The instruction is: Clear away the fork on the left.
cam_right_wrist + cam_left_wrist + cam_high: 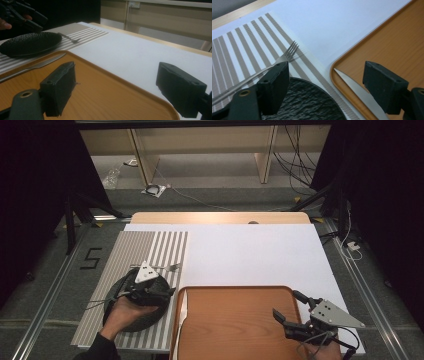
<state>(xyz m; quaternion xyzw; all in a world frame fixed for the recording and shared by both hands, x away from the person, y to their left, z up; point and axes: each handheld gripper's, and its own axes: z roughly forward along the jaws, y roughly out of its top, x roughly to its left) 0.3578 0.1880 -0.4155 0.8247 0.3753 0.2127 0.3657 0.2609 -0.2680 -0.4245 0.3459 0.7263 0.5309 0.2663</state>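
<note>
The left gripper (325, 82) hovers over the black plate (309, 105), jaws wide apart and empty. The fork (274, 62) lies on the striped mat (242, 50), just beyond its left jaw. The right gripper (116, 87) gapes empty over the tray (105, 95).

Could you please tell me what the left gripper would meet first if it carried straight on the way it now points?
Probably the wooden tray's near rim. The left gripper hangs open above the black plate, aimed at the gap between the fork and the knife; depth is unclear, so it might reach the white table surface instead.
</note>
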